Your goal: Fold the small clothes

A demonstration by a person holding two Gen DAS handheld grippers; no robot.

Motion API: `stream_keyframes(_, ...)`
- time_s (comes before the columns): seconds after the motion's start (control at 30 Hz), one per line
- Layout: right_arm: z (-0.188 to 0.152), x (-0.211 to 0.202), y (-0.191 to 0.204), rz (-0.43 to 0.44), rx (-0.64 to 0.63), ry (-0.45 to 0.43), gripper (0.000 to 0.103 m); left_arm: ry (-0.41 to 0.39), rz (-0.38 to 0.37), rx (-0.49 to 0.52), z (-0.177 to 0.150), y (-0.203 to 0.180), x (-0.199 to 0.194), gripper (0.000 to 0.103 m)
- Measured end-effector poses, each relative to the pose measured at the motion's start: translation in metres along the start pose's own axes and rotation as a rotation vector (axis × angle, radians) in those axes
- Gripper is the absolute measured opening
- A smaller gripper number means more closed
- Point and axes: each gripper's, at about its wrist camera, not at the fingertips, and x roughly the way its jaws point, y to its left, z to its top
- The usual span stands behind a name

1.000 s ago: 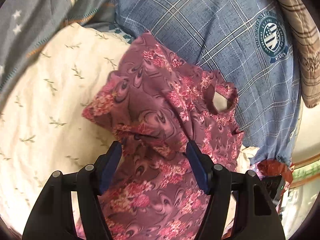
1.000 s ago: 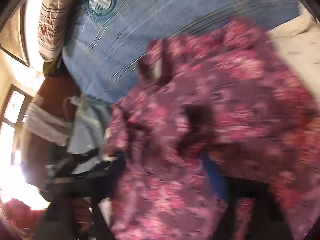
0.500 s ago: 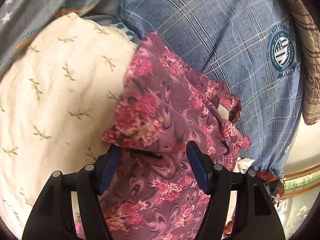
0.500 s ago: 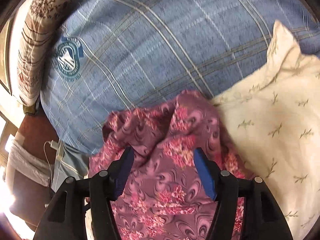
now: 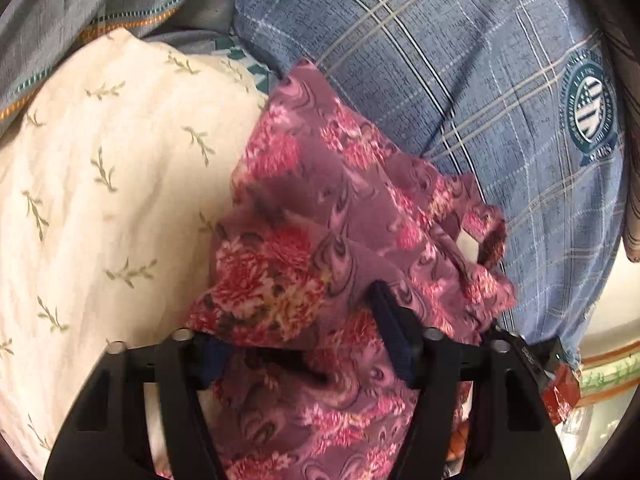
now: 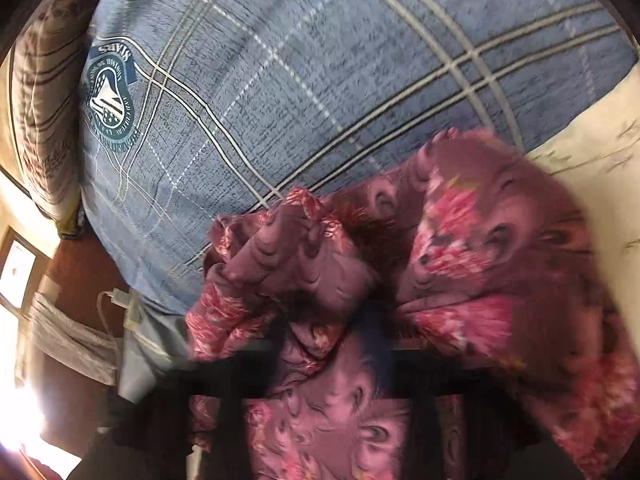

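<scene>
My left gripper [image 5: 304, 344] stands spread, floral garment [image 5: 320, 240] draped centre-frame between its fingers, over cream pillow [image 5: 100, 200] and blue plaid sheet [image 5: 460, 60]. My right gripper [image 6: 332, 344]: blurred, cannot tell.

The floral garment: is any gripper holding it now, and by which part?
The floral garment drapes over both grippers. The left gripper looks open. The right gripper is blurred and covered, so no hold can be told.

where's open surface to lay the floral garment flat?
Most open: the blue plaid sheet beyond the purple floral garment, up to its crest logo. The cream leaf-print pillow to its left is bare but mounded. Crowded: grey bedding at far left, and the bed's right edge.
</scene>
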Motion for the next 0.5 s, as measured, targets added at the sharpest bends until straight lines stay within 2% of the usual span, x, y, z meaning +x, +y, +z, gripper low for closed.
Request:
stream_keyframes(0.07,0.001,-0.014,0.005,0.065,0.019,-0.034,0.004,-0.016,-0.014,0.017,0.002,-0.004,-0.007,0.010)
stream_keyframes(0.17,0.001,-0.061,0.019,0.182,0.020,-0.098,0.004,-0.062,-0.035,0.037,-0.001,-0.013,-0.030,0.010)
stream_keyframes(0.27,-0.007,-0.107,0.023,0.201,0.003,-0.139,0.004,-0.090,-0.064,0.084,-0.015,-0.023,-0.054,0.010)
stream_keyframes(0.33,-0.019,-0.125,0.012,0.144,-0.004,-0.131,0.004,-0.066,-0.052,0.111,-0.026,-0.023,-0.051,0.010)
stream_keyframes(0.4,-0.029,-0.128,-0.007,0.051,-0.011,-0.109,0.004,-0.011,0.009,0.118,-0.039,-0.017,-0.032,0.010)
stream_keyframes(0.47,-0.041,-0.119,-0.037,-0.035,0.032,-0.037,0.004,0.052,0.028,0.077,-0.048,-0.003,-0.016,0.011)
stream_keyframes(0.5,-0.048,-0.114,-0.048,-0.077,0.048,-0.003,0.009,0.080,0.007,0.040,-0.053,0.005,-0.012,0.011)
